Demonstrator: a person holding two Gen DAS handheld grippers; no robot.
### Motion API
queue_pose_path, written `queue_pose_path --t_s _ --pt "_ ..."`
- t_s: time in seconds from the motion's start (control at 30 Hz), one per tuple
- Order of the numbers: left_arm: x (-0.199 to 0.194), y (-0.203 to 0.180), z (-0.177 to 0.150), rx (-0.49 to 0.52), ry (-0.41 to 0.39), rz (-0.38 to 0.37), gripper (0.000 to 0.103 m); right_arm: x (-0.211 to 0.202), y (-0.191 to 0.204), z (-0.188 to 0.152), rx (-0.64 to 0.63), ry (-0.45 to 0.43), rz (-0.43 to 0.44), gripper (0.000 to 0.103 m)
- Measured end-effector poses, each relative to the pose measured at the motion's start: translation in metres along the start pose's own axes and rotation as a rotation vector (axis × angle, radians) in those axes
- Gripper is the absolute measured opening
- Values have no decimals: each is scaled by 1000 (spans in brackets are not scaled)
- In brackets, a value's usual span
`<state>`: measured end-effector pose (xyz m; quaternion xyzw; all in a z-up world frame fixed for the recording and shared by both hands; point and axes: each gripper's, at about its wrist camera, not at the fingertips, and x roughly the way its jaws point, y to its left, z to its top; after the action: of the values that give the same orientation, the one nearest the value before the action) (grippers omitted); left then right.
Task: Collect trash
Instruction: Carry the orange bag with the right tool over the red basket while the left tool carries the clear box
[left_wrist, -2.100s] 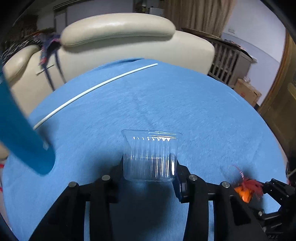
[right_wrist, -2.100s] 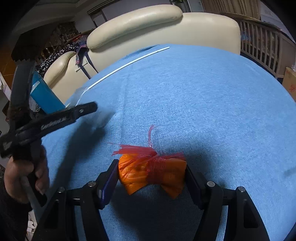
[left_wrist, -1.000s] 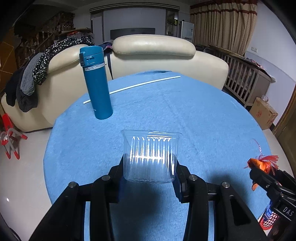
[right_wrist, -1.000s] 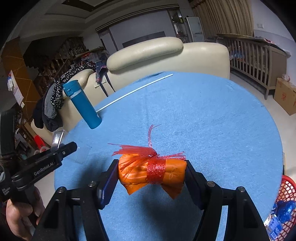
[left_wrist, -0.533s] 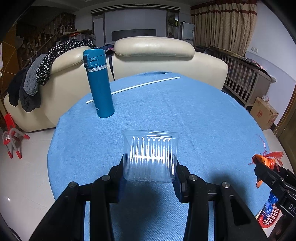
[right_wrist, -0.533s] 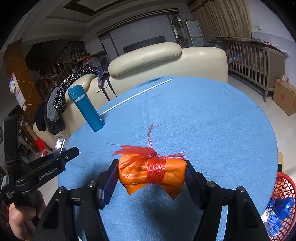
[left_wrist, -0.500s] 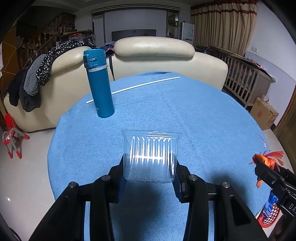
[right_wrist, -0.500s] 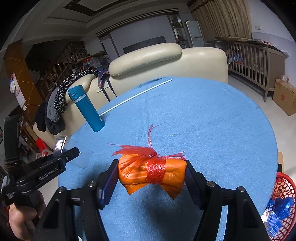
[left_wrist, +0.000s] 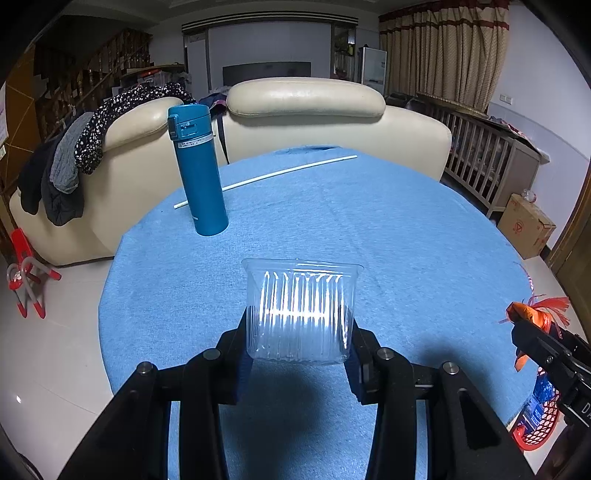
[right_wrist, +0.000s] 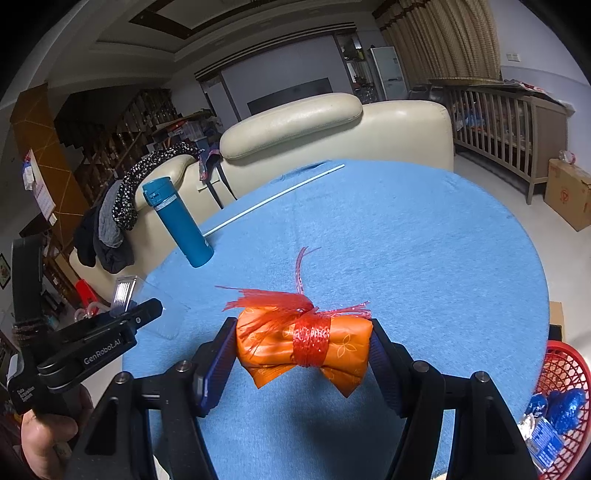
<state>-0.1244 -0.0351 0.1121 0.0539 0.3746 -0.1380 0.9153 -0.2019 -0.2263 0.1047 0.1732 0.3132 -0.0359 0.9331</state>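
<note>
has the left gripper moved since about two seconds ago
Yes. The left gripper, shut on the clear plastic tub, has pulled back and up from the blue bottle, which was close at the left edge and now stands farther off.

The desk cloth (left_wrist: 406, 229) is plain sky blue. At ten o'clock stands a teal bottle (left_wrist: 199, 173). The ribbed tub (left_wrist: 301, 310) is clear (no tint). The orange packet (right_wrist: 303, 347) bears a faint flower print and a red mesh band; the basket (right_wrist: 565, 373) is red.
</note>
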Motion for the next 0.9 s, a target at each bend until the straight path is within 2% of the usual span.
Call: queue_pose_path --t_s 0.9 --pt "9 -28 -1 59 26 3 44 4 -24 -8 82 -3 -12 70"
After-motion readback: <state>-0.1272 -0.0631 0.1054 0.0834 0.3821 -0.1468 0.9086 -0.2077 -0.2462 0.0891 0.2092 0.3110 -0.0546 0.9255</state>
